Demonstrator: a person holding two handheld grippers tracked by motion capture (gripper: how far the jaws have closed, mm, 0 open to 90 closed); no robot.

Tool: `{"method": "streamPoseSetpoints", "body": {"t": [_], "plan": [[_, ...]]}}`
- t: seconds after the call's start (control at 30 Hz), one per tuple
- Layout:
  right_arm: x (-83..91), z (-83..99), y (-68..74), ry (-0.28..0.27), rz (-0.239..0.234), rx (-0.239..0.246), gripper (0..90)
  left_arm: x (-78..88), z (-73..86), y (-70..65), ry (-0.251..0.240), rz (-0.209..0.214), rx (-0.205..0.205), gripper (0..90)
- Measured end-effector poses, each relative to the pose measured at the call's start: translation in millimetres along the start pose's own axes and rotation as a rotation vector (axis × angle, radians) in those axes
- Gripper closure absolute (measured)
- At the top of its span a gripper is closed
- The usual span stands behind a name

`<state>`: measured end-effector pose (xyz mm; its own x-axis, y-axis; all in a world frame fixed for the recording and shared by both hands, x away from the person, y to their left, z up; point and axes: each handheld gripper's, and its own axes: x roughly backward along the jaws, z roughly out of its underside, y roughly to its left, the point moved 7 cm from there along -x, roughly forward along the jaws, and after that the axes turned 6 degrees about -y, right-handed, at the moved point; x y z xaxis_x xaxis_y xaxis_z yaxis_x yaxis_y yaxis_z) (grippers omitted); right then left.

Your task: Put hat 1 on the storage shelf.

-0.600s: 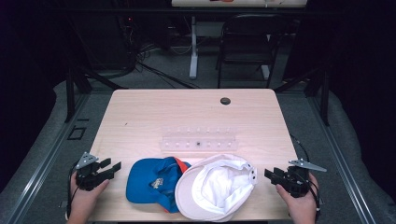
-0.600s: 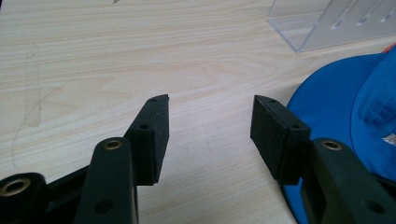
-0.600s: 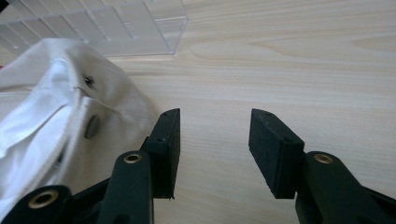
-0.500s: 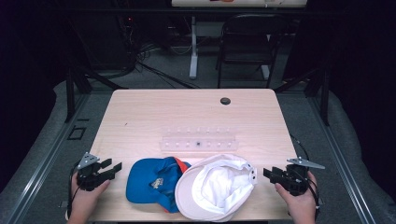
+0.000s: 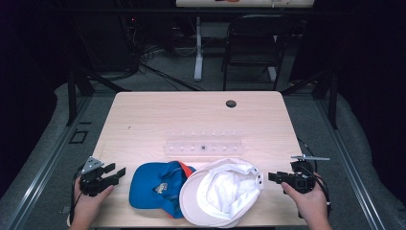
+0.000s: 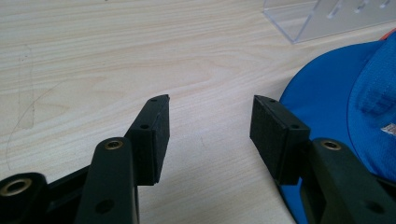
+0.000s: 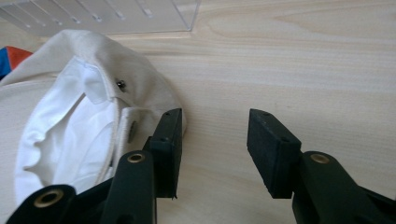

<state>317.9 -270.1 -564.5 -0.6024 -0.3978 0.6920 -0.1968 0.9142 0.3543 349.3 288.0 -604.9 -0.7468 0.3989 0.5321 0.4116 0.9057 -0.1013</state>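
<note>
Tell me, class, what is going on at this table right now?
A person sits at a wooden table with a two-jaw gripper in each hand. Two caps lie at the near edge: a blue cap and a white cap turned inside up, its brim overlapping the blue one. The left gripper hovers open beside the blue cap, and the right gripper is open next to the white cap. Neither holds anything yet. A clear plastic rack stands behind the caps.

A: Any lettering you can read?
B: The blue cap (image 5: 155,186) near the front edge carries a pale emblem, too small to read. Nothing else bears text.
</note>
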Motion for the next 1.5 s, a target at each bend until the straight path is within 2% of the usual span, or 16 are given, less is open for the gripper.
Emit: {"method": "streamPoseSetpoints", "body": {"t": [0.07,0.13,0.27,0.57,0.7,0.8,0.93,0.97,1.0,1.07,1.17,1.33,1.43,1.5], "plan": [[3.8,-4.1,6.4,0.052,-0.020,-0.030,55.1,-0.2,0.1,-0.6,0.002,0.001,-0.001,48.1],[5.8,-5.8,10.8,0.089,-0.023,-0.028,54.8,-0.2,0.0,-0.7,0.001,0.001,-0.002,48.1],[9.0,-10.0,20.0,0.131,-0.003,0.002,54.7,-0.5,0.4,0.1,0.002,-0.002,-0.002,48.1],[15.8,-26.6,40.1,0.201,-0.037,-0.017,58.0,-0.7,0.4,0.2,0.002,-0.003,-0.002,48.1],[12.8,-27.9,43.7,0.246,-0.014,-0.003,61.1,-0.6,0.3,0.4,0.002,-0.003,-0.001,48.1],[6.3,-26.4,44.9,0.281,-0.014,0.007,62.1,-0.6,0.6,0.7,0.003,-0.003,0.000,48.1],[-2.9,-24.8,46.0,0.293,-0.008,-0.012,62.1,-0.6,0.9,1.1,0.006,-0.004,0.003,48.2],[-3.6,-24.4,45.3,0.315,-0.011,-0.001,62.1,-0.8,0.9,1.1,0.004,-0.003,0.003,48.2],[-5.4,-24.3,46.2,0.309,-0.006,-0.014,62.1,-0.9,1.0,1.2,0.006,-0.003,0.003,48.1],[-8.0,-24.0,46.6,0.330,-0.013,-0.005,62.3,-1.1,1.1,1.3,0.005,-0.003,0.004,48.2],[-11.8,-23.9,48.9,0.335,-0.011,-0.006,63.0,-1.1,1.2,1.6,0.006,-0.003,0.003,48.2],[-17.3,-21.2,51.0,0.367,0.003,0.021,67.1,-1.5,1.6,1.9,0.008,-0.003,0.005,48.1],[-21.9,-20.2,51.8,0.359,0.017,0.014,68.2,-1.6,1.6,1.8,0.008,-0.002,0.005,48.1],[-23.0,-19.7,50.5,0.383,0.016,0.027,68.5,-1.6,1.6,2.0,0.009,-0.002,0.002,48.2]]}}
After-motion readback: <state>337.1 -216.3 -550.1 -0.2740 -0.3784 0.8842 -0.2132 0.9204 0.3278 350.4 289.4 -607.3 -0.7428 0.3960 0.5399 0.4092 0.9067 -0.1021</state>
